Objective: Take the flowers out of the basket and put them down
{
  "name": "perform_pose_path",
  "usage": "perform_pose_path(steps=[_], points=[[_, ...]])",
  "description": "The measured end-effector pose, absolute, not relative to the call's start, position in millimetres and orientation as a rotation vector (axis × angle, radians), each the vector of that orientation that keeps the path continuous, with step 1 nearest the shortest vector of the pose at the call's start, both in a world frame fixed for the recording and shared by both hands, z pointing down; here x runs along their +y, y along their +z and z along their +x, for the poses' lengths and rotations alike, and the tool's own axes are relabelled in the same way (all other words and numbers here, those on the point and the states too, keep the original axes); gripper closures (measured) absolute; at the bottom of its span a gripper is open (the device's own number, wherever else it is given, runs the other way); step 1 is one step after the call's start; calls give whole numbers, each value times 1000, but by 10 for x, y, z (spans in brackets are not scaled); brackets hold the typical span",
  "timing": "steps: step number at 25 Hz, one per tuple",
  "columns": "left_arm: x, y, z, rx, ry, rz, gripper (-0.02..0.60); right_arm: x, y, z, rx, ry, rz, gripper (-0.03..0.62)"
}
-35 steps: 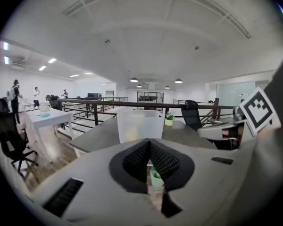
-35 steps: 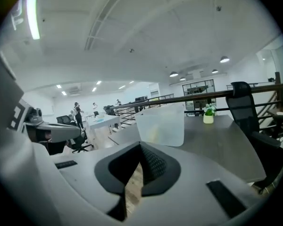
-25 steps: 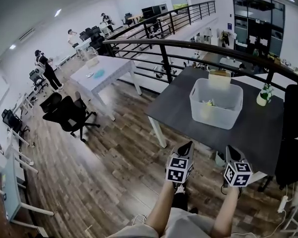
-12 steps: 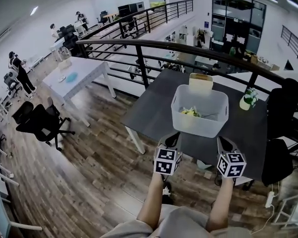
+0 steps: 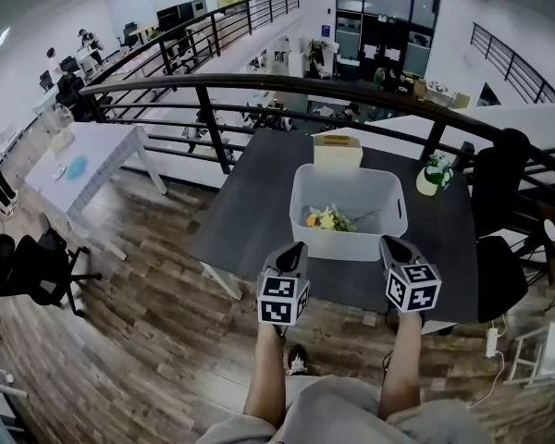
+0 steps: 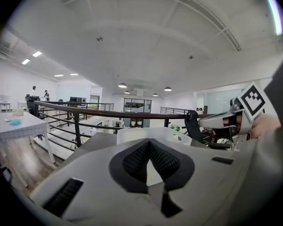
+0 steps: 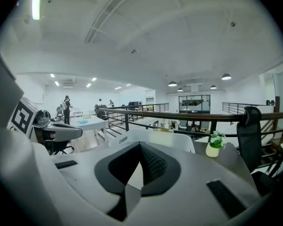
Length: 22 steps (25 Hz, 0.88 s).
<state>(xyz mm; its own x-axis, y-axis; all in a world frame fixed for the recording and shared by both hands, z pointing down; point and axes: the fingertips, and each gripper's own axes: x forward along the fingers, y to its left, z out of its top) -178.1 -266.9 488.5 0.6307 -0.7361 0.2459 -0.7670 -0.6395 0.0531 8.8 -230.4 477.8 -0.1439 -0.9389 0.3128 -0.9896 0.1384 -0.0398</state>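
Flowers (image 5: 326, 219) lie inside white basket (image 5: 348, 245) on dark table (image 5: 248, 213) | left gripper (image 5: 294, 250): jaws pressed together, nothing between them | right gripper (image 5: 390, 243): likewise closed, empty | both grippers held near the basket's front wall (not touching it)

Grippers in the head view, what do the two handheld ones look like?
Both the left gripper and the right gripper have pale grey bodies tapering to dark tips, with black ribbed pads. Each carries a cube of black-and-white square markers. The forearms are bare, with no sleeves.
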Motion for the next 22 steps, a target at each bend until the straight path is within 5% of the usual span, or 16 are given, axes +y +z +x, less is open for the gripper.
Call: perform_pose_path(steps=[22], points=[[-3364, 5170, -1670, -1097, 452, 2774, 557, -2863, 4885, 264, -2074, 365, 1966, 580]])
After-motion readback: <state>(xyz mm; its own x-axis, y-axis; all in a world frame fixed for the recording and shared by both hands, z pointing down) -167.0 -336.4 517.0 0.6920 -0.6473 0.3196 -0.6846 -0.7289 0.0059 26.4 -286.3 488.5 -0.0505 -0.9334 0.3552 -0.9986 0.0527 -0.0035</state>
